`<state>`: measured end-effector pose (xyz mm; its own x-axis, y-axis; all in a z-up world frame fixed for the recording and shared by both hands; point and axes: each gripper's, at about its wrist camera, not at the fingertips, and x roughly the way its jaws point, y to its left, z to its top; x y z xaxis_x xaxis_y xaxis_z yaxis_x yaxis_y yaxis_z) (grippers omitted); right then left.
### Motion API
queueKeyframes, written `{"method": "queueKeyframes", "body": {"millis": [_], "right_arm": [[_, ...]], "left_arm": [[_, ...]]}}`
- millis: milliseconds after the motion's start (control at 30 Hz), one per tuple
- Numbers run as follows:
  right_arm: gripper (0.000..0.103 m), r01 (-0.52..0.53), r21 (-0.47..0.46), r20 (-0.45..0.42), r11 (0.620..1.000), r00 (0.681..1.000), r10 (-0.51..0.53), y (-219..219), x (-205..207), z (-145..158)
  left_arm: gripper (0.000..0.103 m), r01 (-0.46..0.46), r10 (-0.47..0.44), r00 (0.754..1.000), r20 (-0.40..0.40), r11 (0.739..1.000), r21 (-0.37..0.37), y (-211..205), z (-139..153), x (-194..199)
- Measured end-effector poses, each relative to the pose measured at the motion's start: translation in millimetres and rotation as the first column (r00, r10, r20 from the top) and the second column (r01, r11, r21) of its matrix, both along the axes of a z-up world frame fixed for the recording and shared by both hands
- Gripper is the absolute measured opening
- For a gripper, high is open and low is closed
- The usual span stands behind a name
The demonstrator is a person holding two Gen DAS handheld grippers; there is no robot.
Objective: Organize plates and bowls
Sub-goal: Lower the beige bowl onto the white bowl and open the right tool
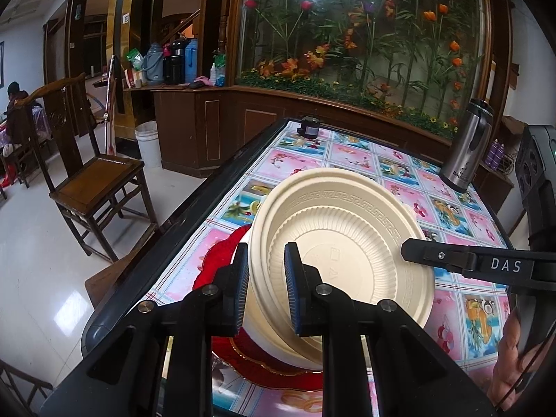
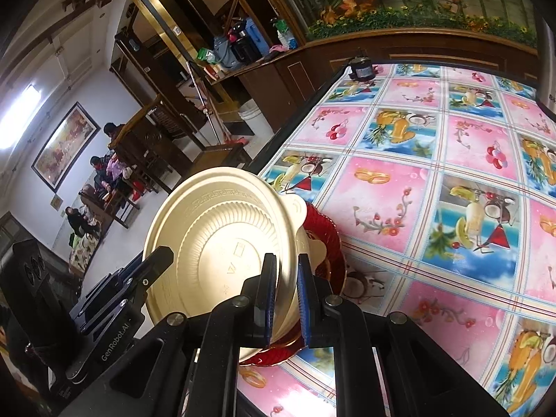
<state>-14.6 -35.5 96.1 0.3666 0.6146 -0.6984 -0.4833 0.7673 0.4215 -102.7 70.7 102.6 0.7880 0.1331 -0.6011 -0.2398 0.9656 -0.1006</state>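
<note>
A stack of nested cream bowls (image 1: pixel 347 243) hangs tilted just over red gold-rimmed plates (image 1: pixel 215 260) near the table's left edge. My left gripper (image 1: pixel 267 257) is shut on the stack's near-left rim, one pad inside and one outside. My right gripper (image 1: pixel 410 248) clamps the opposite rim. In the right wrist view the right gripper (image 2: pixel 286 264) is shut on the cream bowls' (image 2: pixel 222 236) rim, the left gripper (image 2: pixel 160 257) bites the far side, and the red plates (image 2: pixel 323 229) show beneath. Whether the stack touches the plates is hidden.
A fruit-patterned cloth covers the table (image 1: pixel 365 160), which has a black rim (image 1: pixel 194 215). A steel thermos (image 1: pixel 467 146) stands at the far right, a small black object (image 1: pixel 307 127) at the far edge. A wooden chair (image 1: pixel 97 180) stands left. People sit in the background (image 2: pixel 100 170).
</note>
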Motion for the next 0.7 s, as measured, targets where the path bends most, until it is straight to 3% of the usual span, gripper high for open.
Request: {"method": "queueKeyframes", "body": {"millis": [700], "right_arm": [[0.012,-0.014,-0.051,-0.018,0.999,1.000,0.013,15,-1,-14]], "left_arm": [[0.016,-0.011,0.010,0.999,-0.035,1.000,-0.013,13,-13,-1]]}}
